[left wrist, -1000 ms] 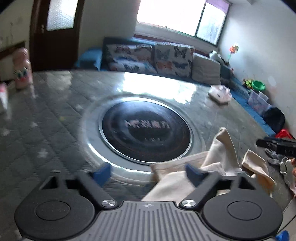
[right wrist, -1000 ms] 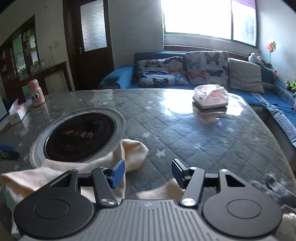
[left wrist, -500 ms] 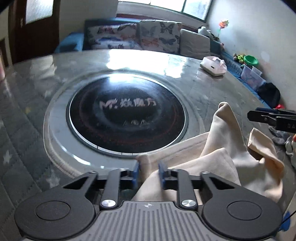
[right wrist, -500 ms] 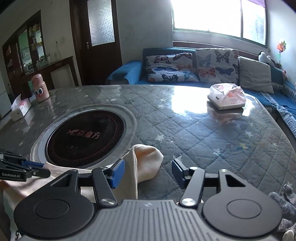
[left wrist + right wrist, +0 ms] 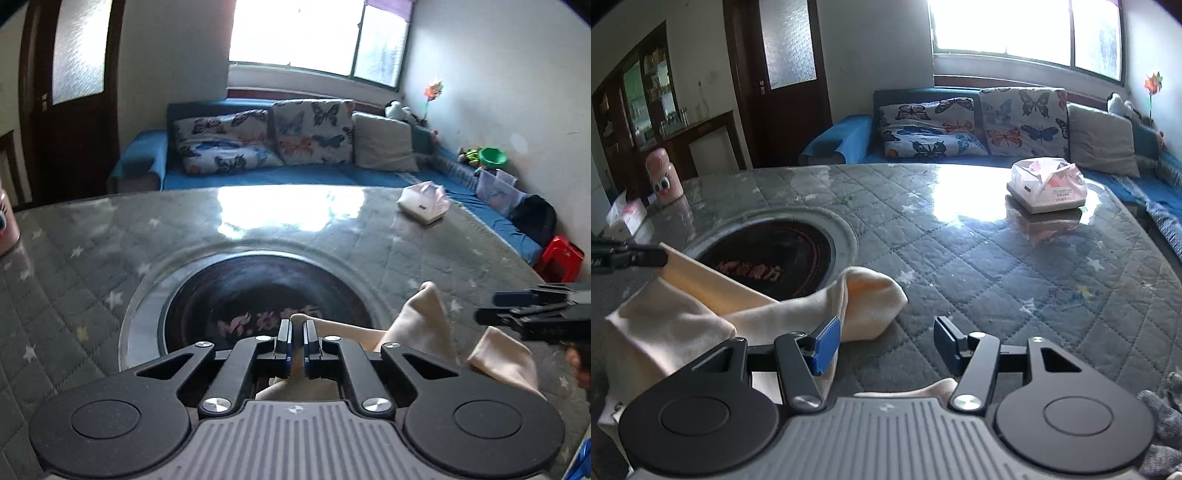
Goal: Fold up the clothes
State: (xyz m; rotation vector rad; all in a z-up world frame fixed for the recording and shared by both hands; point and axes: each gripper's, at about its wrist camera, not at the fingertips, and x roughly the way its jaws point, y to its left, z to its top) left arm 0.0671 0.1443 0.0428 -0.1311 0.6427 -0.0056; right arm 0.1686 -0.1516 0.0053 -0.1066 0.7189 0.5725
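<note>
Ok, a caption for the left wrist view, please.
Left gripper shut on cream cloth garment, lifting its edge above the grey quilted table with round black cooktop.

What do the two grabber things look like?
Both look alike. The left gripper and the right gripper each have black linkage arms with silver screws, two round black discs at the base, and a grey ribbed plate between them. The fingers carry blue pads. White lettering, too small to read, marks the left gripper's side.
</note>
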